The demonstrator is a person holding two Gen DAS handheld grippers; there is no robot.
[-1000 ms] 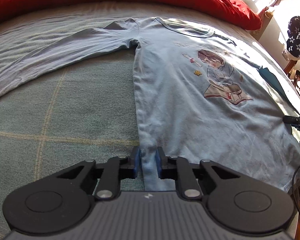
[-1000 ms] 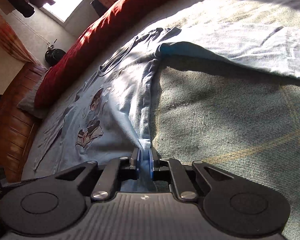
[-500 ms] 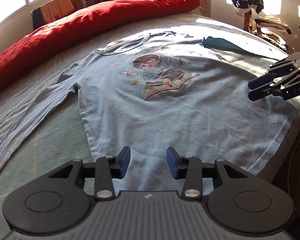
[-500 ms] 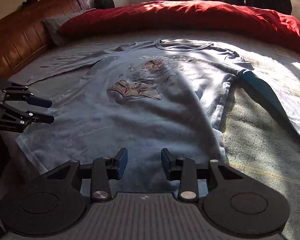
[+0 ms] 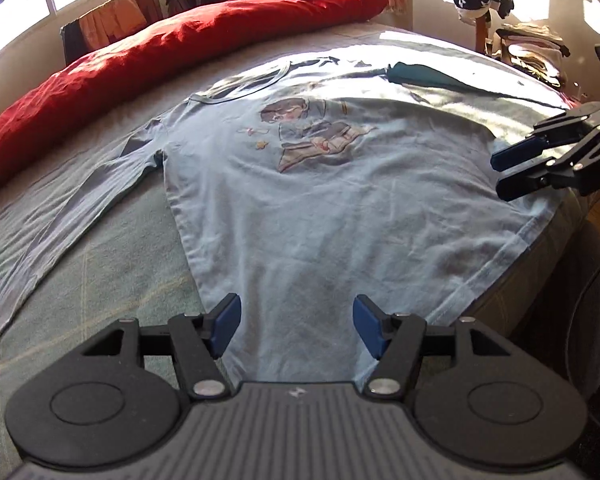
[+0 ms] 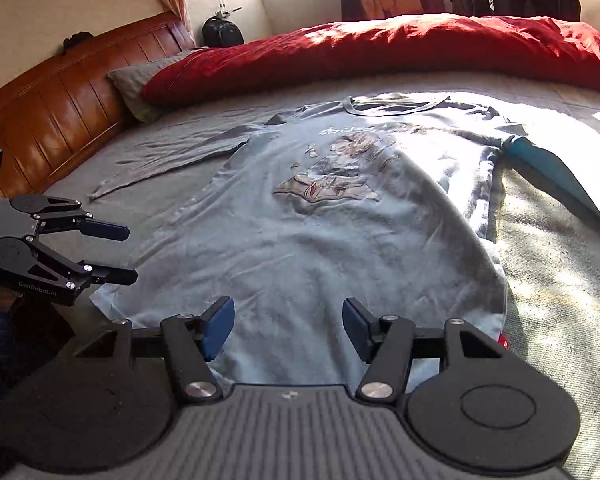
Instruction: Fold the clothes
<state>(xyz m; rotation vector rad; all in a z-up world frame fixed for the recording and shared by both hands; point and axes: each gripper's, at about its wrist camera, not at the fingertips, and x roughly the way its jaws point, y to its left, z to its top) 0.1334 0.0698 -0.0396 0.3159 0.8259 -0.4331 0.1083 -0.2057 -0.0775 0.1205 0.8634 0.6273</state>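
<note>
A light blue long-sleeved shirt (image 5: pixel 320 208) with a cartoon print lies flat, front up, on the bed, sleeves spread to both sides; it also shows in the right wrist view (image 6: pixel 320 224). My left gripper (image 5: pixel 298 330) is open and empty, just above the shirt's hem near its left corner. My right gripper (image 6: pixel 288 326) is open and empty, above the hem near the right corner. Each gripper shows in the other's view, the right one (image 5: pixel 512 174) at the hem's right end and the left one (image 6: pixel 120 254) at its left end.
A red duvet (image 6: pixel 380 52) lies along the far side of the bed. A wooden headboard (image 6: pixel 60 96) and grey pillow (image 6: pixel 136 84) stand to the left. The bed edge (image 5: pixel 540 264) drops off below the hem. Clothes hang by the window.
Both grippers were shut on the shirt's bottom corners a second ago. They have let go, opened wide and drawn back above the hem, now facing the whole shirt.
</note>
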